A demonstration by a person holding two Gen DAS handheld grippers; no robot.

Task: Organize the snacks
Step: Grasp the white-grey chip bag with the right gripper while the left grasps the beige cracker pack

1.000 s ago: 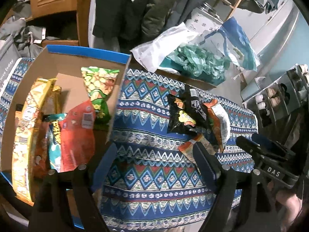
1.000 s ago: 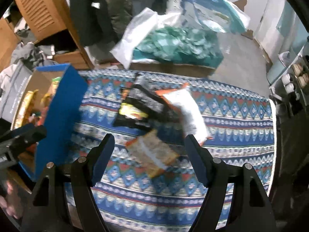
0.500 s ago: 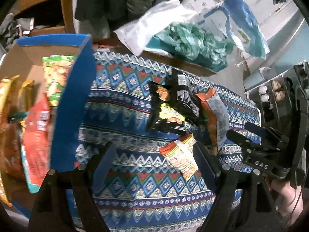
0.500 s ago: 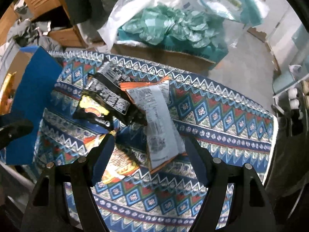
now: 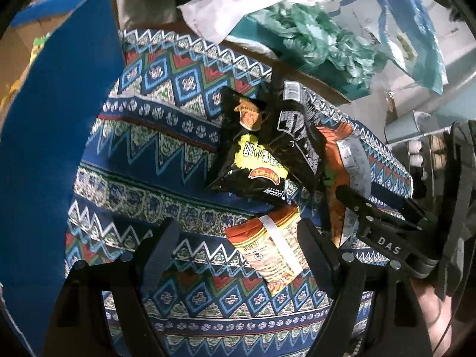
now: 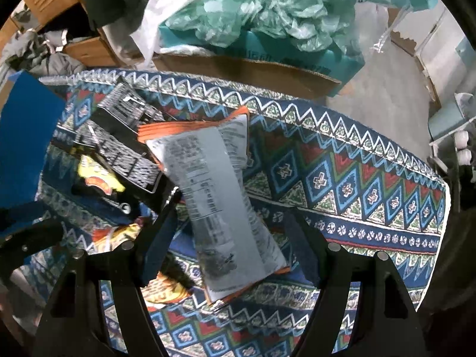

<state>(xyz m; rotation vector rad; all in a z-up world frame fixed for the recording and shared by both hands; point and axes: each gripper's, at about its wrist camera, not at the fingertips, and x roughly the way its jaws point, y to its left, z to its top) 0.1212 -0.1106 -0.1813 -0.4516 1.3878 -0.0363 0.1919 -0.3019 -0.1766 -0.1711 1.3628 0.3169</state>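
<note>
- A long grey-backed snack packet with orange edges (image 6: 220, 208) lies flat on the patterned blue woven cloth (image 6: 342, 178) that covers the worktop, its printed back face up.
- The right tool (image 6: 230, 247) points down over this packet with its jaws wide, one finger on each side of the packet; it grips nothing.
- A black crinkled snack bag with a yellow label (image 5: 261, 154) lies beside the grey packet, partly overlapping its orange edge.
- A small orange and cream snack packet (image 5: 267, 250) lies below the black bag on the cloth.
- The left tool (image 5: 236, 253) hangs over the small packet, jaws wide and empty; the packet sits near its right finger.
- A blue-sided cardboard box (image 5: 53, 136) stands at the cloth's left edge.
- Crumpled green plastic bags (image 6: 253, 9) lie heaped beyond the worktop.
</note>
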